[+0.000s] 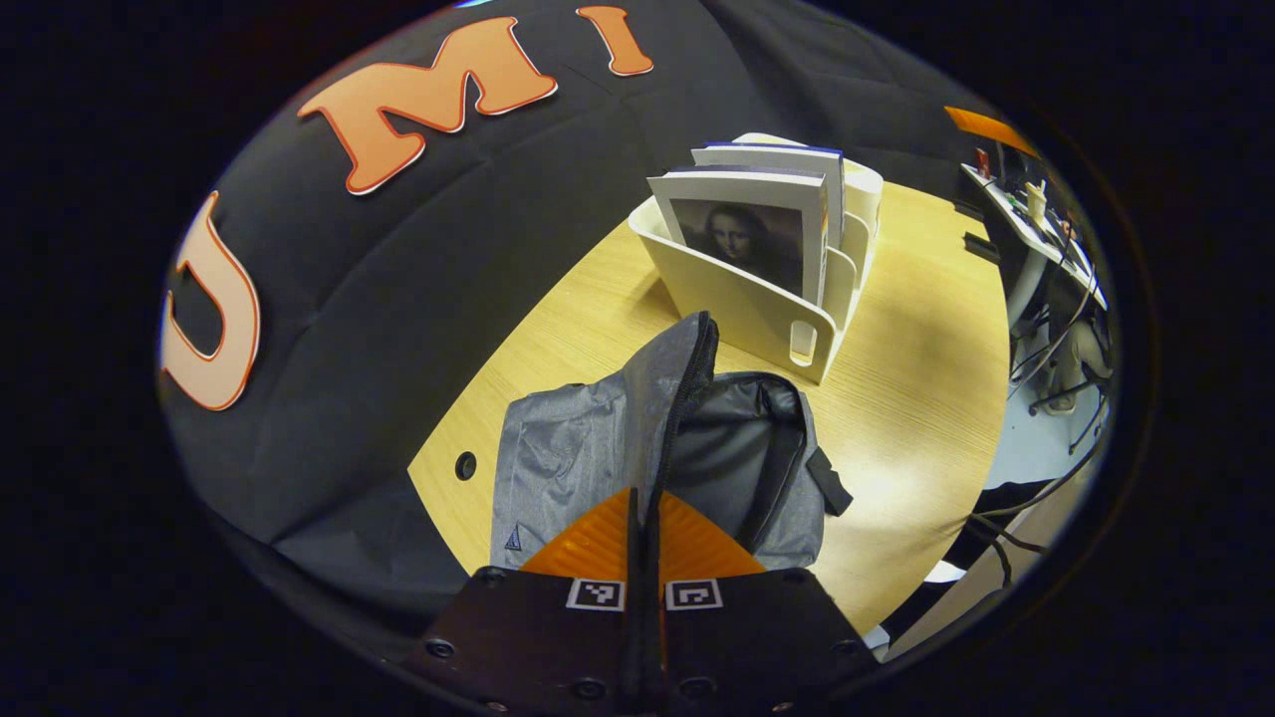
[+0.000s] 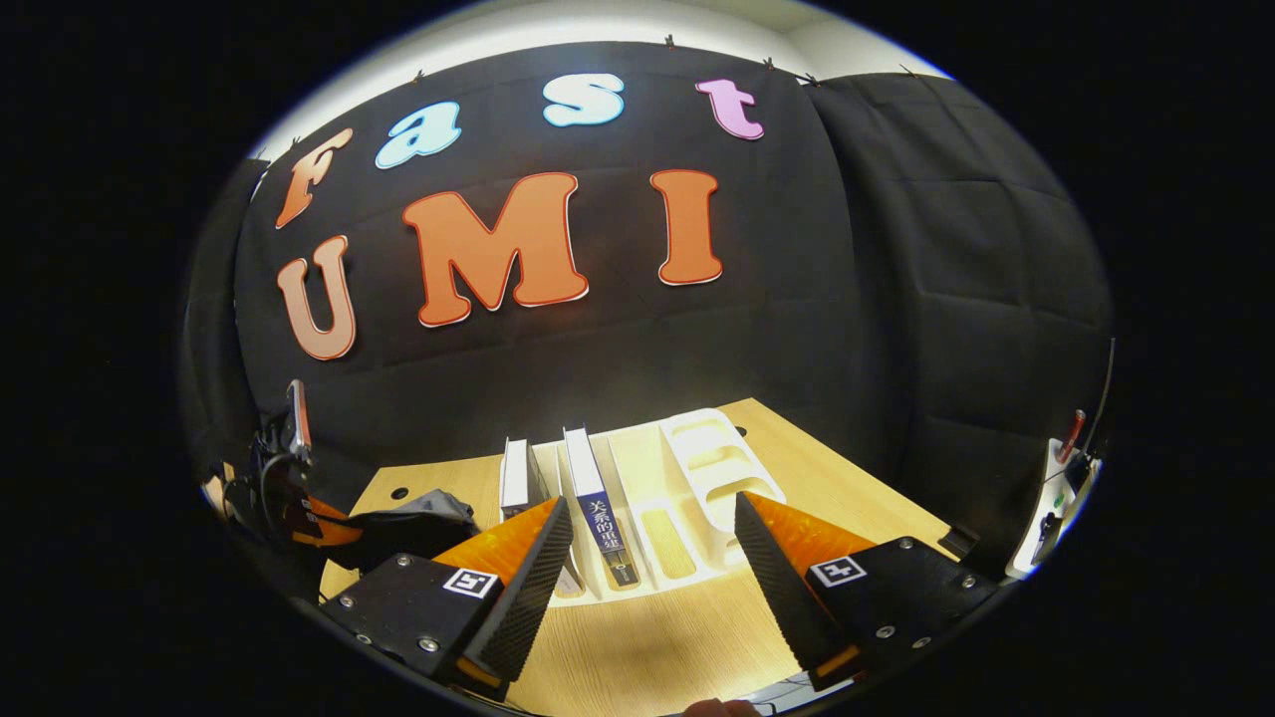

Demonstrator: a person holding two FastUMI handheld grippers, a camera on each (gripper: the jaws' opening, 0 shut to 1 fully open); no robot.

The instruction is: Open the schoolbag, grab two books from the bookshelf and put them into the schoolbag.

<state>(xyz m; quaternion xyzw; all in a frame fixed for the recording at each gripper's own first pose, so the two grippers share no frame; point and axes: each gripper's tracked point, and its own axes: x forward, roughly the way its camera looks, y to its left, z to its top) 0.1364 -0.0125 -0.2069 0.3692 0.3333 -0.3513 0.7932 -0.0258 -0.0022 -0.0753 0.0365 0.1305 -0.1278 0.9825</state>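
Grey schoolbag (image 1: 657,458) lying on desk (image 1: 926,398), left gripper (image 1: 645,518) jaws pinching its raised zipper edge. Right gripper (image 2: 652,558) jaws gaping wide, hovering before bookshelf (image 2: 687,498); two books (image 2: 596,493) standing upright beyond jaws.

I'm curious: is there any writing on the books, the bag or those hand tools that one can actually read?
"关系的重建": on the spine of the book standing in the bookshelf.
Small triangle mark on the schoolbag: too small to read.
Squares on the left gripper: black and white patterns, no words.
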